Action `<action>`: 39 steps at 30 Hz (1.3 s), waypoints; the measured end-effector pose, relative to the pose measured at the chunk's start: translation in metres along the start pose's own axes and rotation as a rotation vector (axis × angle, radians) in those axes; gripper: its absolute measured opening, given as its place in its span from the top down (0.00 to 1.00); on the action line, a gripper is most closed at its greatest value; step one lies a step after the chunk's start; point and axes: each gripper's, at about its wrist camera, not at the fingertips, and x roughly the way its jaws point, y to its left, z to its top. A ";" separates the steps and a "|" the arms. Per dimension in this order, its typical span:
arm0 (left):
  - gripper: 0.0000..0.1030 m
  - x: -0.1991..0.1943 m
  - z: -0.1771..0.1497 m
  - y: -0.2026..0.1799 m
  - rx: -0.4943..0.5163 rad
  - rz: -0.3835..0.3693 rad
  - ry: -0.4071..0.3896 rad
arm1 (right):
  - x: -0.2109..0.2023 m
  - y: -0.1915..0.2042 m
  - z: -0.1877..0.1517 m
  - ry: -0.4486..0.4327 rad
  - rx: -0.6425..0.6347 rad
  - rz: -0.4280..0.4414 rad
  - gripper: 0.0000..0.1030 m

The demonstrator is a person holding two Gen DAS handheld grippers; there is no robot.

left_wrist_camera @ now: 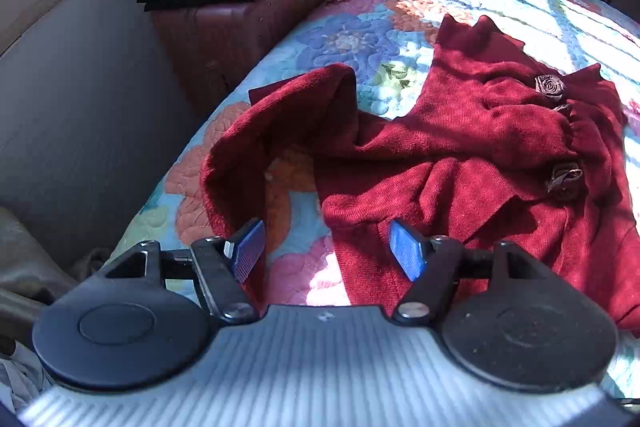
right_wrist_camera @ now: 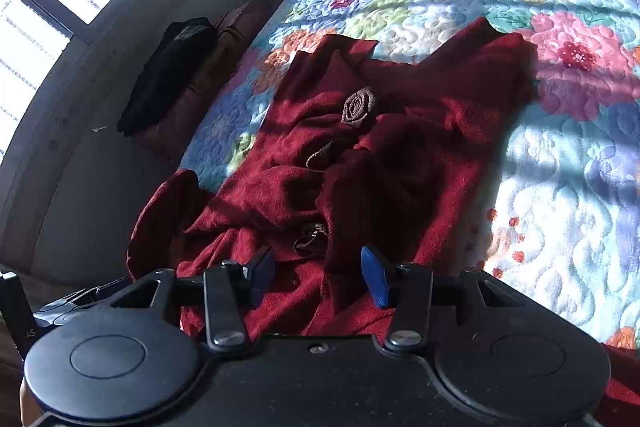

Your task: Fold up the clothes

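A red sweater [left_wrist_camera: 460, 147] is lying crumpled on the quilt [left_wrist_camera: 360, 39], reaching toward the bed's left edge. The left gripper [left_wrist_camera: 326, 251] is hovering spread at a sleeve loop. The right gripper [right_wrist_camera: 320, 275] is hanging spread over the hem, possibly touching it.

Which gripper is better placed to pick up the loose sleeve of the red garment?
Left. The left gripper is open, with the crumpled red knit sweater's loose sleeve near its fingertips. The right gripper hovers open over the body.
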 end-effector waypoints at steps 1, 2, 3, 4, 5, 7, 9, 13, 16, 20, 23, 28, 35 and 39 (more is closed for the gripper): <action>0.32 -0.012 -0.008 0.007 -0.031 0.007 -0.012 | -0.009 0.004 -0.010 0.007 -0.025 0.001 0.46; 0.30 -0.021 -0.015 0.013 -0.064 0.005 -0.013 | -0.017 0.008 -0.019 0.011 -0.048 0.005 0.41; 0.30 -0.026 -0.020 0.018 -0.100 -0.006 -0.002 | -0.023 0.010 -0.027 0.021 -0.067 0.007 0.39; 0.30 -0.030 -0.026 0.020 -0.130 -0.020 0.012 | -0.028 0.010 -0.036 0.039 -0.082 0.006 0.39; 0.30 -0.032 -0.031 0.018 -0.147 -0.039 0.025 | -0.031 0.008 -0.045 0.064 -0.093 0.004 0.39; 0.30 -0.037 -0.041 0.008 -0.141 -0.061 0.021 | -0.041 0.000 -0.064 0.116 -0.092 0.000 0.39; 0.30 -0.041 -0.054 -0.006 -0.122 -0.068 0.016 | -0.054 -0.008 -0.078 0.156 -0.071 0.004 0.39; 0.30 -0.042 -0.068 -0.019 -0.128 -0.063 0.049 | -0.102 -0.024 -0.095 0.176 -0.030 0.019 0.39; 0.28 -0.038 -0.069 -0.030 -0.109 -0.077 0.106 | -0.138 -0.033 -0.105 0.157 -0.053 -0.013 0.38; 0.28 -0.037 -0.086 -0.069 0.052 -0.115 0.009 | -0.143 -0.035 -0.128 0.104 -0.232 -0.133 0.36; 0.28 -0.021 -0.104 -0.092 0.132 -0.184 -0.055 | -0.112 -0.029 -0.145 0.052 -0.382 -0.213 0.36; 0.28 -0.003 -0.120 -0.126 0.375 -0.208 -0.113 | -0.051 -0.004 -0.166 -0.034 -0.618 -0.239 0.36; 0.25 0.015 -0.134 -0.147 0.532 -0.212 -0.159 | 0.023 0.002 -0.160 -0.122 -0.793 -0.397 0.39; 0.74 0.016 -0.131 -0.140 0.482 -0.265 -0.201 | 0.012 -0.005 -0.143 -0.137 -0.722 -0.375 0.85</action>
